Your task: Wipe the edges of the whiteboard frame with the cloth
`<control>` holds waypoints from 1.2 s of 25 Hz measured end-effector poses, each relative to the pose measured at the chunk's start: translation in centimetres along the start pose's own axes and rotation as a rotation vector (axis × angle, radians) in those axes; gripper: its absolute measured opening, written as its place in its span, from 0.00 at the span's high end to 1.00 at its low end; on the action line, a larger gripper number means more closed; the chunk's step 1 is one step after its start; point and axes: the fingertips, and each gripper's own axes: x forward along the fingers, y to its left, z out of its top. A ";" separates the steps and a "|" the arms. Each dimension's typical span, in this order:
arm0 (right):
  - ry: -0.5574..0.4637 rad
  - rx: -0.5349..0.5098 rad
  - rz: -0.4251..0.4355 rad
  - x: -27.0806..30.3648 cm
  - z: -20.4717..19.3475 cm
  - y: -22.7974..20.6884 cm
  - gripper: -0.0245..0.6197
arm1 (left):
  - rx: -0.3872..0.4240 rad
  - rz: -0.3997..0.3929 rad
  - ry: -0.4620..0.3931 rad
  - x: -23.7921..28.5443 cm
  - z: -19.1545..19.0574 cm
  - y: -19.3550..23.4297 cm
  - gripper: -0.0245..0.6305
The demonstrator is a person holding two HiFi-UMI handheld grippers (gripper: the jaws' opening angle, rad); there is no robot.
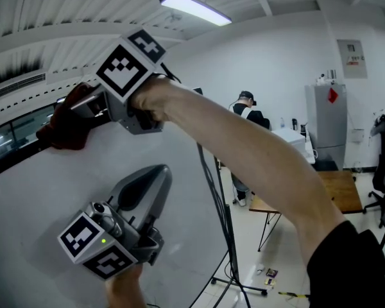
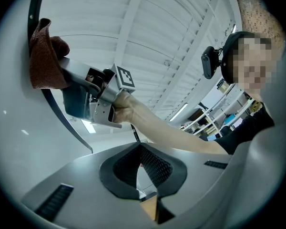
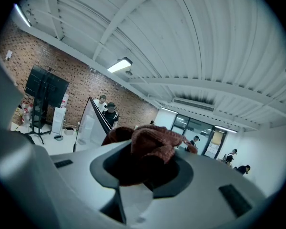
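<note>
Right gripper jaws tight on cloth, whiteboard frame beneath it outside that gripper's view; left gripper jaws together.

Head and left gripper views both face the cloth.

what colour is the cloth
Dark red, slightly brownish. The cloth shows best in the left gripper view.

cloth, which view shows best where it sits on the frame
Left gripper view: cloth against the black frame, side-on. Head view shows it darker; right gripper view only bunched between its jaws.
</note>
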 end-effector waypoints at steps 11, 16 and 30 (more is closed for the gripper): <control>0.037 0.012 -0.026 0.1 -0.7 -0.8 0.75 | 0.008 -0.120 -0.043 0.3 0.2 0.7 0.98; 0.043 0.036 -0.041 0.3 -1.7 -2.3 0.75 | 0.004 -0.177 -0.064 0.5 -0.5 1.9 0.98; 0.032 -0.025 -0.093 -12.1 -7.1 -11.6 0.75 | -0.016 -0.236 -0.052 12.5 -7.2 3.6 0.98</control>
